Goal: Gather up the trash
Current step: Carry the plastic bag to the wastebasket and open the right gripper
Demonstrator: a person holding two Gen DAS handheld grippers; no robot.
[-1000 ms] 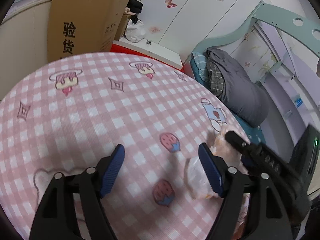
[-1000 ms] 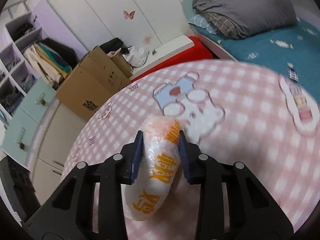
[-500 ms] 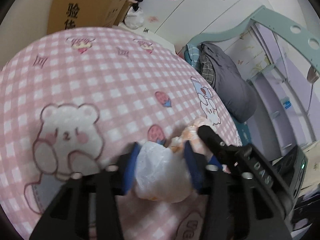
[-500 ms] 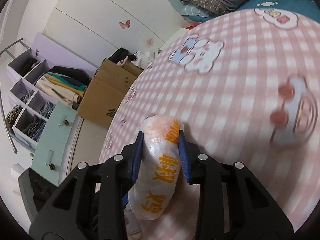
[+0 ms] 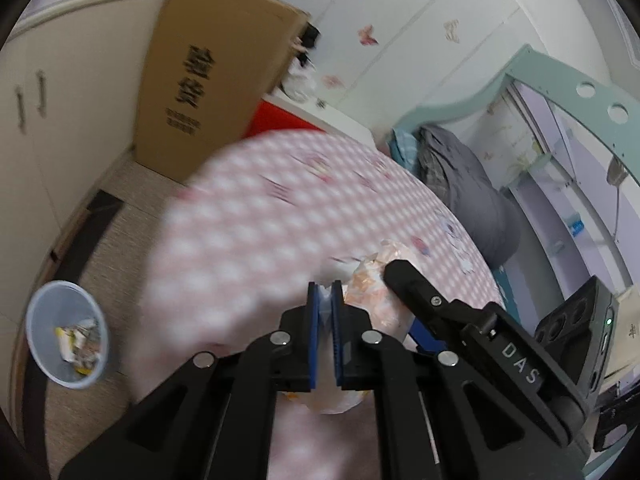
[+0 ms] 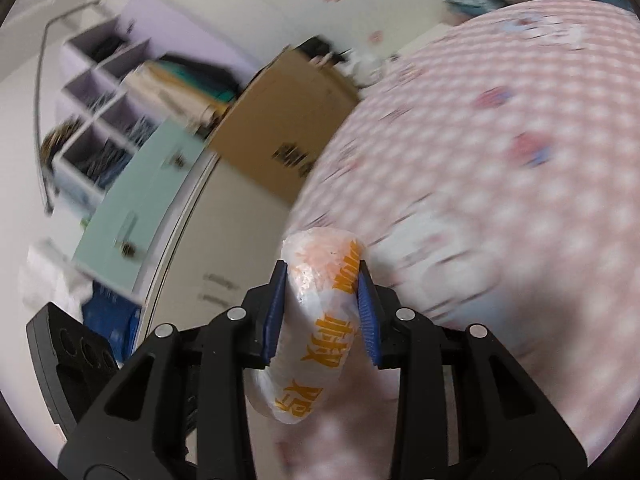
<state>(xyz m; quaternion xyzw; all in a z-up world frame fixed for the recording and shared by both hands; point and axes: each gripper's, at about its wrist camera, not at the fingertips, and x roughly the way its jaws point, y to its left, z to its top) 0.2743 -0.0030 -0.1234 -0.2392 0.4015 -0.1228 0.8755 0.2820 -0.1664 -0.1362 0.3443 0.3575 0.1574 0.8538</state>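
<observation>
Crumpled white plastic bag [image 6: 316, 328] with orange lettering sat mid-frame, lower center; blue trash bin [image 5: 66, 338] sat far lower left.

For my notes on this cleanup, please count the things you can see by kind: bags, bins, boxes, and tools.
Bags: 1, the bag, held at once by both tools
Bins: 1, the bin on the floor
Boxes: 1, the box
Tools: 2, left tool and right tool
Total: 5
</observation>
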